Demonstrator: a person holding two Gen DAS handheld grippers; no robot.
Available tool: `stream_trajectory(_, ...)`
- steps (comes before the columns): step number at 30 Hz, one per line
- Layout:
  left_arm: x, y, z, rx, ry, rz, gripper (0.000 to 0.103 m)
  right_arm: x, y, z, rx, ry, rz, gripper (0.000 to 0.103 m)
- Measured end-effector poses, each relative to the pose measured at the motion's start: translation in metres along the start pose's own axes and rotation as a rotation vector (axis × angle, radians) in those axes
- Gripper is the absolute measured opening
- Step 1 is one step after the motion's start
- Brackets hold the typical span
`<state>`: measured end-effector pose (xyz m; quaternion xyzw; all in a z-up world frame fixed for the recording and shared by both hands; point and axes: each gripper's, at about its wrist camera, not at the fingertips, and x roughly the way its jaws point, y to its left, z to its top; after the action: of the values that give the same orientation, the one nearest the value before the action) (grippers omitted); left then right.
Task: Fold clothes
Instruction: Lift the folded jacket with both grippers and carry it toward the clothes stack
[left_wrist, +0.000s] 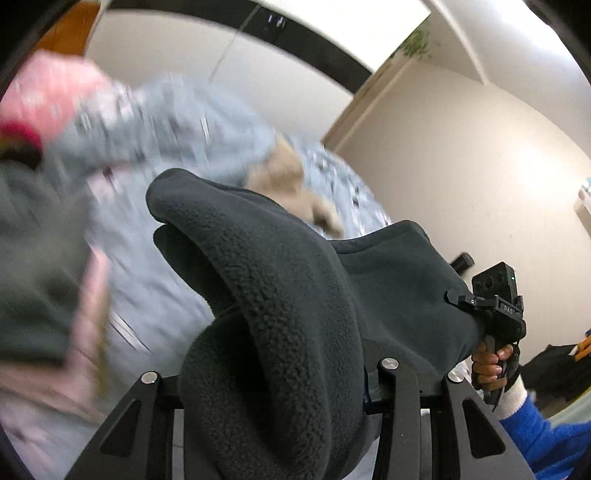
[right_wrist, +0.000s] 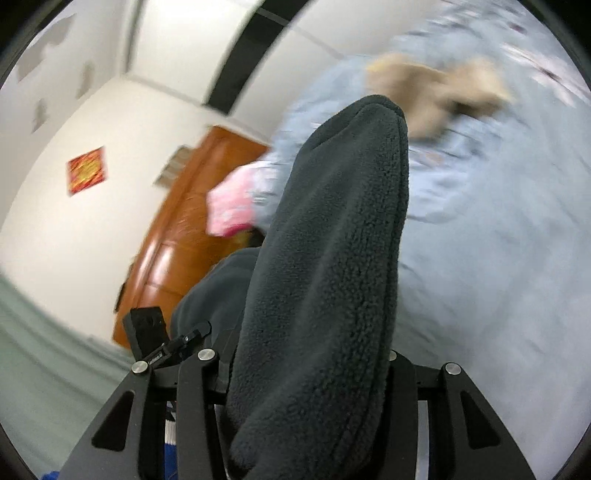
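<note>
A wide bed (left_wrist: 155, 288) covered in pale blue patterned bedding fills the background of both wrist views, streaked with motion blur. Lifted above it hangs a dark grey fleece garment (left_wrist: 280, 295), stretched between two handheld grippers. In the left wrist view, thick fleece bunches up through the left gripper (left_wrist: 280, 373); its jaws look pinched on the cloth, though the fabric hides the tips. Across the span, the right gripper (left_wrist: 476, 317) grips another edge of the fleece, held by a hand in a blue sleeve. The right wrist view shows that same gripper's jaws buried in a tall roll of fleece, so they read as clamped on it. A dark green garment (left_wrist: 33, 266) and pale pink cloth (left_wrist: 48, 373) lie at the near left. Smaller, a tan stuffed toy (left_wrist: 291, 184) and a pink item (right_wrist: 231, 210) rest on the bed beyond. The risks, as a judgement: both holds are on thick bunches, not clean edges, so the fleece may slip out or land twisted, and lowering it could catch the toy beneath.
</note>
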<state>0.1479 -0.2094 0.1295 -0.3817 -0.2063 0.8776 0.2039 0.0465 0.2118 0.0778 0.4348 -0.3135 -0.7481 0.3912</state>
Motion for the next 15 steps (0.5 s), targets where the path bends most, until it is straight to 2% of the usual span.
stream_trajectory(3, -0.051, 0.021, 0.043, 0.034, -0.057, 0.046, 0.045, 0.043, 0.052, 0.031, -0.062, 0.006, 0.076, 0.047)
stream_trajectory(8, -0.131, 0.079, 0.101, -0.001, -0.123, 0.142, 0.045, 0.134, 0.134, 0.067, -0.133, 0.041, 0.176, 0.047)
stream_trajectory(12, -0.184, 0.134, 0.131, -0.043, -0.165, 0.195, 0.045, 0.211, 0.178, 0.081, -0.119, 0.083, 0.231, 0.047)
stream_trajectory(15, -0.203, 0.171, 0.142, -0.056, -0.166, 0.223, 0.045, 0.255, 0.194, 0.076, -0.098, 0.106, 0.263, 0.047)
